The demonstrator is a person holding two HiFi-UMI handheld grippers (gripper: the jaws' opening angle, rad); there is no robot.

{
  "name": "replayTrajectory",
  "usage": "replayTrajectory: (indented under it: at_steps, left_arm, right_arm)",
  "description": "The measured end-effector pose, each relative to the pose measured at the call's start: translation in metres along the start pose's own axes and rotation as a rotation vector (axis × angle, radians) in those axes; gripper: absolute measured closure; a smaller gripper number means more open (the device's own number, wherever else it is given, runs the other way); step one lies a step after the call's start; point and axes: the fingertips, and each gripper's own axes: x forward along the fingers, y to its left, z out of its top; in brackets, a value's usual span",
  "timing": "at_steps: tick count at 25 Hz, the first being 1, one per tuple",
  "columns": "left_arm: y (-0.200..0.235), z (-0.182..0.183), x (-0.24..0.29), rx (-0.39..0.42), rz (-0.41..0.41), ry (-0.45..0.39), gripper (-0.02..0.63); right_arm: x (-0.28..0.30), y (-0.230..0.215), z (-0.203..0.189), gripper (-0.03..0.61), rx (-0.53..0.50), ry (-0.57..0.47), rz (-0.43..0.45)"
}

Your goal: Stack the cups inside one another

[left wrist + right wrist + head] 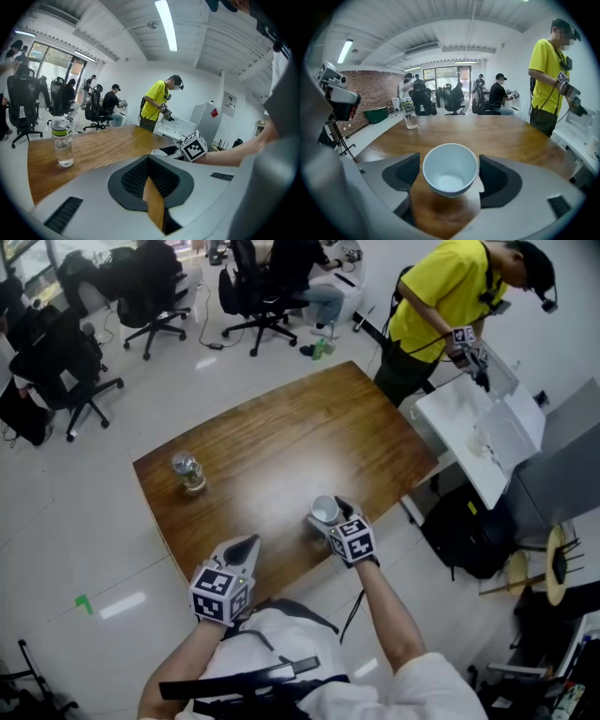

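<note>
Room: an open office with a white tiled floor and black office chairs at the back. A person in a yellow shirt stands off to the side, and a wooden counter fills the middle.
Counter: it carries a clear water bottle towards the far left and a white cup near the front edge.
Cup: upright, mouth up, nothing inside. I see no second loose cup, and I cannot tell whether this is one cup or a nested stack.
Right gripper: the fingers are spread wide on either side of the cup. They sit just beside its walls, not visibly pressing.
Left gripper: the fingers are closed together on nothing, over the front left of the counter, well apart from the cup.
Doing it well: I would keep the cup centred between the pads. If gripping, squeeze gently, since thin walls buckle, and lift straight up. If letting go, draw back in line so no pad drags the rim over.
</note>
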Motion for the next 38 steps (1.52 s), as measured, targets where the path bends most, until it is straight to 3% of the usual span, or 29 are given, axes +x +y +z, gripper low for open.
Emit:
replayTrajectory:
  at_steps: [7, 11, 15, 20, 21, 25, 32, 38]
  left_arm:
    - [0.003, 0.002, -0.017, 0.001, -0.009, -0.004, 0.615]
    - [0.005, 0.002, -0.042, -0.007, -0.014, -0.022, 0.615]
    - [0.009, -0.01, -0.08, -0.006, -0.031, -0.031, 0.615]
    - [0.011, -0.023, -0.129, 0.022, -0.085, -0.05, 0.615]
    - [0.01, -0.025, -0.139, 0.026, -0.095, -0.058, 0.615]
    - [0.001, -0.038, -0.179, 0.034, -0.135, -0.077, 0.615]
    - [-0.014, -0.074, -0.239, 0.035, -0.19, -0.058, 0.615]
    - [-0.047, -0.074, -0.25, 0.081, -0.231, -0.072, 0.615]
  right_arm:
    - [-0.041, -0.001, 0.048, 0.143, 0.026, -0.115, -0.045]
    - [-0.093, 0.008, 0.075, 0.155, 0.134, -0.248, -0.066]
    - [-0.147, 0.037, 0.086, 0.321, 0.286, -0.413, -0.102]
    - [-0.207, 0.101, 0.068, 0.434, 0.384, -0.525, -0.231]
    - [-0.218, 0.114, 0.063, 0.438, 0.398, -0.536, -0.25]
    - [-0.256, 0.165, 0.038, 0.573, 0.431, -0.538, -0.33]
    - [-0.285, 0.254, 0.001, 0.578, 0.45, -0.452, -0.398]
    - [-0.298, 0.298, -0.001, 0.58, 0.468, -0.445, -0.387]
